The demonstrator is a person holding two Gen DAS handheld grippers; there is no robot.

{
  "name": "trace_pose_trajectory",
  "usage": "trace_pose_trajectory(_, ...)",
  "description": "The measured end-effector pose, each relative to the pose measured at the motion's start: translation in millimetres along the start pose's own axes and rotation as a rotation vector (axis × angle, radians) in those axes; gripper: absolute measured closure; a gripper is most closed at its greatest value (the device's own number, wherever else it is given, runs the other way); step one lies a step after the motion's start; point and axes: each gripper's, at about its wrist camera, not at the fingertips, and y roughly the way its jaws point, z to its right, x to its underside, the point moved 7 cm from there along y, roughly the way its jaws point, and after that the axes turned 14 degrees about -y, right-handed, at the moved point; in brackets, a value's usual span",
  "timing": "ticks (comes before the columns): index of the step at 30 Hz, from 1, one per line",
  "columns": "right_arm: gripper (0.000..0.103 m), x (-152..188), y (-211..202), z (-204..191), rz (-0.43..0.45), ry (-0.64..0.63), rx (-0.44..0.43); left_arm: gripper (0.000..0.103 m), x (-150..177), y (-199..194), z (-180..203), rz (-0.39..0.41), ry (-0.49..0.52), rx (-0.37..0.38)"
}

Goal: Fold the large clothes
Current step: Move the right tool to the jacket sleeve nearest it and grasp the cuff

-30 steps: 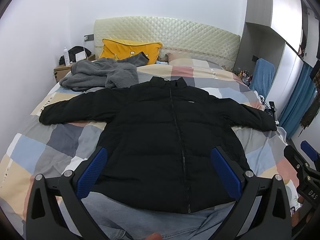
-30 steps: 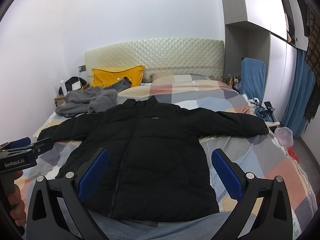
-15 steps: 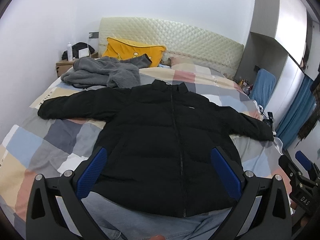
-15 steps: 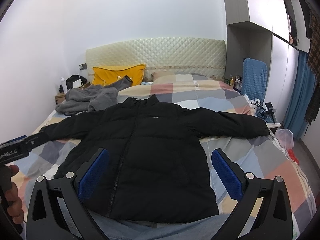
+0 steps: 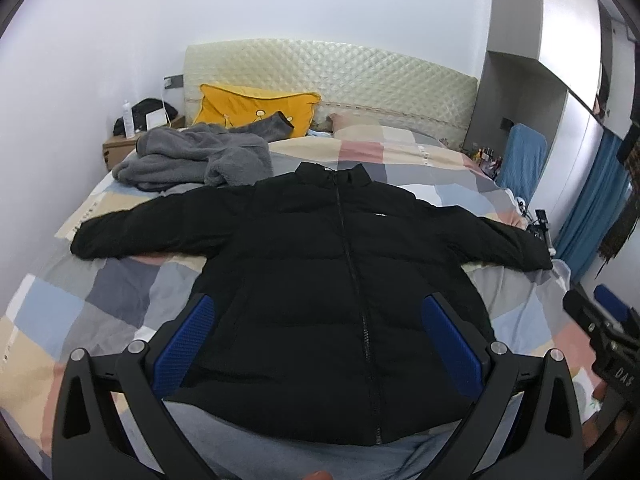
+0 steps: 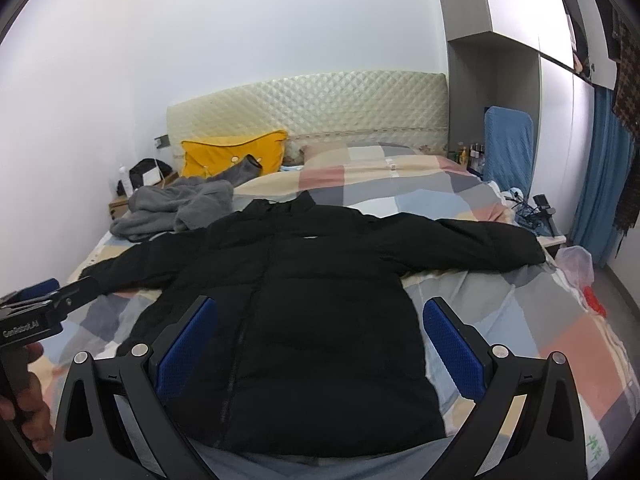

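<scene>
Basically nothing folded yet: black puffer jacket [image 5: 340, 292] lies flat, front up, zipped, across the patchwork bed [image 5: 100, 300], collar at 12 o'clock toward the headboard, sleeves out at 9 and 3. Left gripper [image 5: 320, 336] hovers above the hem at 6 o'clock, jaws spread wide, holding nothing; right gripper [image 6: 316, 340] same, spread and empty.

Risks, as I judge it: puffy fill is springy, so a fold may pop back open unless pressed. The slick shell could slip out of a shallow pinch. The right sleeve cuff [image 6: 528, 248] sits at the bed's 3 o'clock edge and could slide off. The grey fleece [image 5: 192, 160] at 11 o'clock nearly touches the left shoulder and may get dragged along.

Hidden: hem's near edge is cut off behind the gripper frames; a bluish cloth [image 5: 260, 440] shows under it, can't tell what. Black-on-black hides seams and pockets.
</scene>
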Motion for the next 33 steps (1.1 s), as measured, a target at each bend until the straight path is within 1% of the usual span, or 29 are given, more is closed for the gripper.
trace_pose_trajectory(3,0.0,-4.5,6.0,7.0,0.011,-0.008,0.022,0.0,-4.4,4.8,0.9,0.0,0.01,0.0)
trace_pose_trajectory(7,0.0,-20.6,27.0,25.7,0.025,-0.002,0.053,0.0,-13.3,10.9,9.6,0.009,0.014,0.039)
trace_pose_trajectory(9,0.0,-28.1,37.4,36.3,0.031,-0.005,0.073,0.0,-22.1,11.2,14.9,0.023,0.016,0.069)
trace_pose_trajectory(12,0.0,-36.4,51.3,51.4,0.032,-0.018,0.098,0.0,-42.5,10.7,20.4,0.067,0.011,0.074)
trace_pose_trajectory(15,0.0,-40.8,61.1,68.4,0.033,-0.019,0.112,0.0,-58.0,15.1,29.3,0.096,0.041,0.076)
trace_pose_trajectory(18,0.0,-43.7,70.3,87.3,0.037,-0.007,0.105,0.0,-65.7,28.5,36.5,0.089,0.059,0.082)
trace_pose_trajectory(21,0.0,-50.0,76.9,107.2,0.046,-0.001,0.131,0.0,-73.8,46.0,45.1,0.066,0.084,0.094)
trace_pose_trajectory(24,0.0,-57.3,82.5,130.6,0.059,0.015,0.164,0.0,-85.7,62.4,49.6,0.066,0.07,0.095)
trace_pose_trajectory(26,0.0,-60.0,88.9,146.0,0.066,0.042,0.169,0.0,-90.2,72.5,53.1,0.062,0.066,0.093)
trace_pose_trajectory(27,0.0,-60.5,91.5,151.3,0.071,0.049,0.168,0.0,-91.6,79.3,56.1,0.054,0.079,0.097)
trace_pose_trajectory(28,0.0,-60.1,95.1,158.8,0.073,0.054,0.176,0.0,-91.7,84.3,57.9,0.051,0.089,0.093)
trace_pose_trajectory(30,0.0,-56.0,106.6,174.3,0.05,0.054,0.214,0.0,-92.1,96.6,59.6,0.049,0.098,0.085)
trace_pose_trajectory(33,0.0,-46.2,126.0,194.2,0.033,0.045,0.257,0.0,-86.3,114.8,57.3,0.022,0.081,0.085)
